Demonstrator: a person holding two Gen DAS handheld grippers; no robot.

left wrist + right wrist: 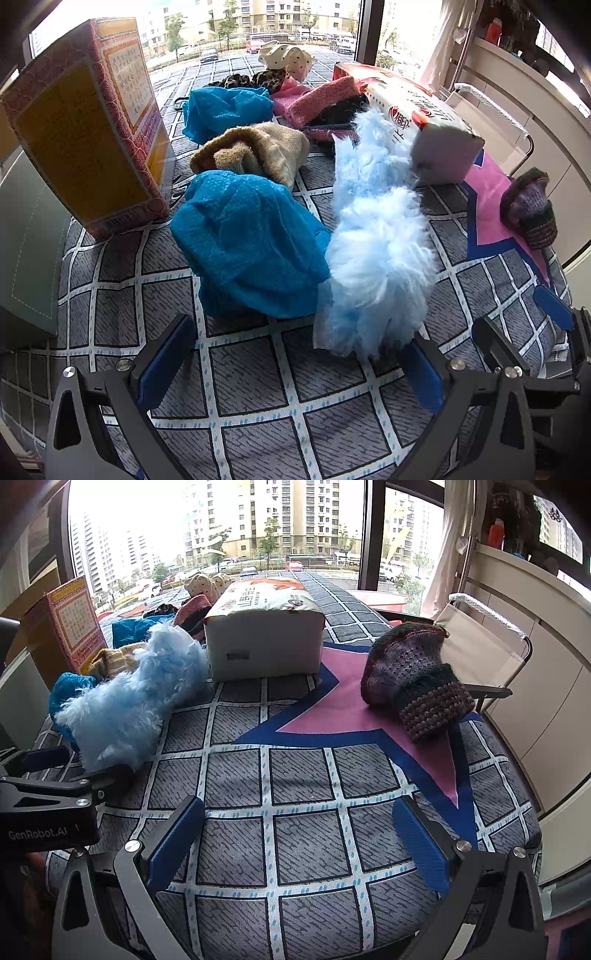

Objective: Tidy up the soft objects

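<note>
A fluffy light-blue piece [376, 236] lies in front of my open, empty left gripper [295, 362], its near end by the right finger. A crumpled blue cloth [247, 240] lies left of it, a beige knit [255, 151] and a second blue cloth [225, 110] behind, then pink [321, 99], leopard and dotted pieces. A dark knitted hat [413, 683] lies on the pink star patch, ahead and right of my open, empty right gripper [299, 834]. The fluffy piece [129, 698] shows at the left of the right wrist view.
A tall red-and-yellow box [85, 125] stands at the left. A white tissue pack [262, 635] lies mid-table. The checked tablecloth [303, 775] covers the table. A folding chair [476, 646] and white cabinets stand right of the table edge. The left gripper body [48, 812] shows at lower left.
</note>
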